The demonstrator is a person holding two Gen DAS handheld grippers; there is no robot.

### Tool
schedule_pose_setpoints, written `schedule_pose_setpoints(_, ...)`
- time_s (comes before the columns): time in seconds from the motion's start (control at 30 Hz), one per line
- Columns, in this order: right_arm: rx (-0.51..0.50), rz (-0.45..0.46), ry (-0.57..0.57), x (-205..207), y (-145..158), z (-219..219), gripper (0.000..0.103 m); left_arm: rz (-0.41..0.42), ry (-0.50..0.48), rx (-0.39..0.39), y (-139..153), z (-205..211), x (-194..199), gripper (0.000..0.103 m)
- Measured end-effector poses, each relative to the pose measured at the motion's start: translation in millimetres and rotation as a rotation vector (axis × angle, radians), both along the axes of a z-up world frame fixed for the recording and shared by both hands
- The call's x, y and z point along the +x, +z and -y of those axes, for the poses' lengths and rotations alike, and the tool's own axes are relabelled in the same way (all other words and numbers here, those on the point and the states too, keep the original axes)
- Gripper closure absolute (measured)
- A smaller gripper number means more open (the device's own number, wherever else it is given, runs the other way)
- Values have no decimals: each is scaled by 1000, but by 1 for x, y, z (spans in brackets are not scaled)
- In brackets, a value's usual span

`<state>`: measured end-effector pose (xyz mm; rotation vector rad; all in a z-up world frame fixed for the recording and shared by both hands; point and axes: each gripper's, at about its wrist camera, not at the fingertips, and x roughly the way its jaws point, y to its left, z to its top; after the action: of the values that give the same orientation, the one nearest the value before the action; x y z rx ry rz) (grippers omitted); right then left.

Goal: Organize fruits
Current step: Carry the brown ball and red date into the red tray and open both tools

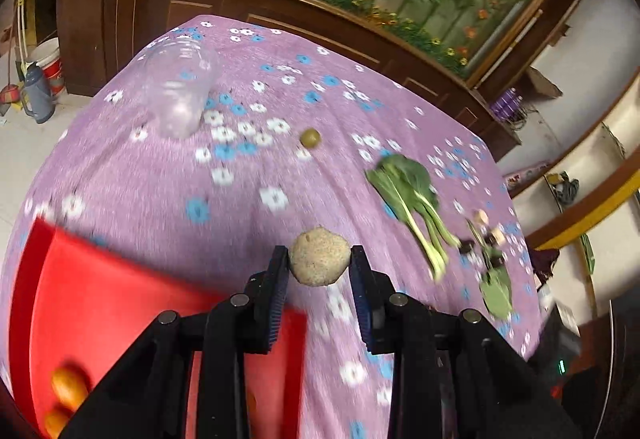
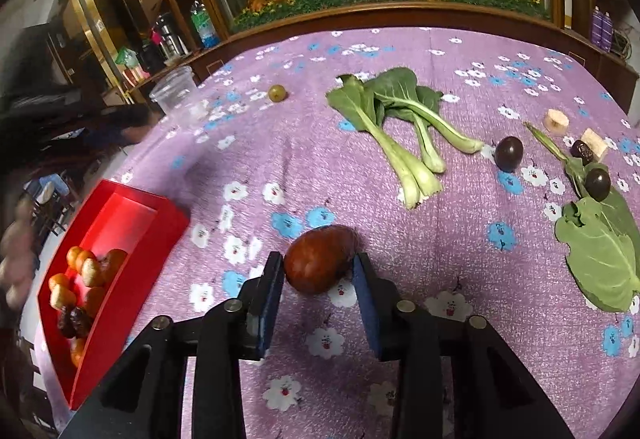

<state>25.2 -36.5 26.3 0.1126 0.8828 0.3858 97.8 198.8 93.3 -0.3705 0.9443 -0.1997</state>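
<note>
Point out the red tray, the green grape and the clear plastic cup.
red tray (image 2: 120,207): right wrist view, bare inner floor near its far end.
green grape (image 2: 277,93): right wrist view, middle of the fruit.
clear plastic cup (image 1: 180,91): left wrist view, side wall of the cup.

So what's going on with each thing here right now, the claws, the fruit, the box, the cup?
Left claw: shut on a rough tan fruit, lifted.
Right claw: around a reddish-brown fruit on the tablecloth.
Red box: open, partly filled with fruit.
Plastic cup: upright, looks empty.
Green fruit: loose on the cloth.
Leafy greens: lying flat.
</note>
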Motion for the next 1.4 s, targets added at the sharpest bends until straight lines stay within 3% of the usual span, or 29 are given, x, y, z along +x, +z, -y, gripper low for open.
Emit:
schedule_pose_setpoints(0.1, -1, 0, 2, 3, -3, -2, 53, 25, -12, 23, 1, 10, -28, 74)
schedule_pose_setpoints(0.2, -14, 2, 3, 3, -5, -5, 53, 61, -1, 75, 4, 19, -53, 74)
schedule_pose_setpoints(0.27, -40, 1, -3, 2, -7, -7, 67, 89, 15, 129, 6, 23, -66, 74)
schedule_pose_setpoints(0.47, -14, 10, -24, -2, -1, 0, 67, 146, 113, 233, 12, 20, -105, 74)
schedule_pose_setpoints(0.83, 64, 19, -30, -25, 18, 0, 67, 113, 273, 227, 0, -31, -165, 74)
schedule_pose_setpoints(1.17, 59, 54, 25, -77, 44, -29, 67, 183, 316, 301, 9, -47, -198, 73)
schedule_pose_setpoints(1.4, 33, 87, 96, -102, 59, -63, 66, 205, 324, 310, 12, -55, -213, 73)
